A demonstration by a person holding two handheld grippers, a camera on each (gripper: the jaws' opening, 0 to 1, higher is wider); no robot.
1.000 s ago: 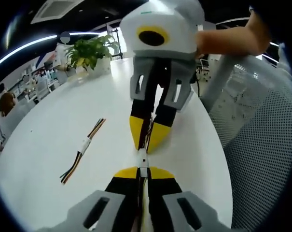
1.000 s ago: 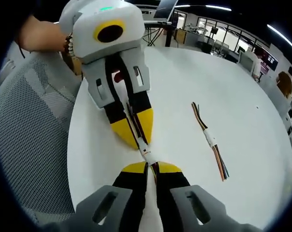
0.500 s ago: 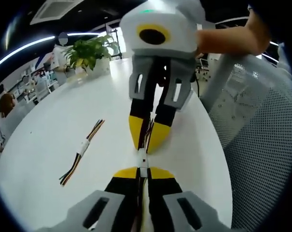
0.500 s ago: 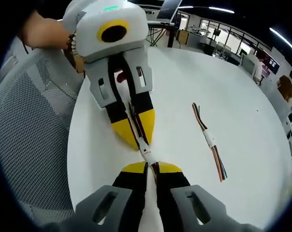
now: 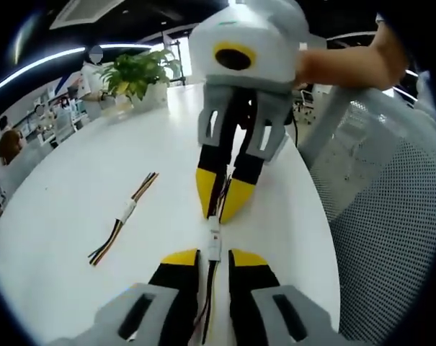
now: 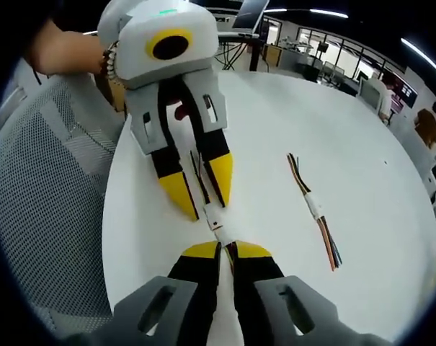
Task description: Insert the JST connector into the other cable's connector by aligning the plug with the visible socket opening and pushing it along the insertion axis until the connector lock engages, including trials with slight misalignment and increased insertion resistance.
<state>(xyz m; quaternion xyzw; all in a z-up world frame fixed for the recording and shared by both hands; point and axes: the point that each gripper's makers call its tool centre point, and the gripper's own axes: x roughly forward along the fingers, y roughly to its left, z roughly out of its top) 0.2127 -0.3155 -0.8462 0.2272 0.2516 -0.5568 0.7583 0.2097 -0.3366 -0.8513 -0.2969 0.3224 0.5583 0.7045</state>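
Observation:
The white joined JST connector [image 5: 214, 241] hangs between the two grippers, which face each other tip to tip over the white round table [image 5: 66, 180]. My left gripper [image 5: 213, 257] is open, its yellow tips apart on either side of the coloured wires. My right gripper [image 5: 222, 210] comes down from the top of the left gripper view, shut on its cable. In the right gripper view my right gripper [image 6: 227, 249] is shut on the wires just behind the connector [image 6: 215, 217], and my left gripper [image 6: 205, 205] stands open around it.
A second joined cable pair [image 5: 124, 214] lies flat on the table [image 6: 362, 144], also seen as the spare cable [image 6: 315, 207]. A potted plant [image 5: 135, 76] stands at the far edge. A grey mesh chair [image 5: 390, 216] is beside the table. A person's hand [image 5: 347, 61] holds the right gripper.
My left gripper has opened and let go of its cable; its yellow tips now stand apart. My right gripper stays shut, and the connector remains joined.

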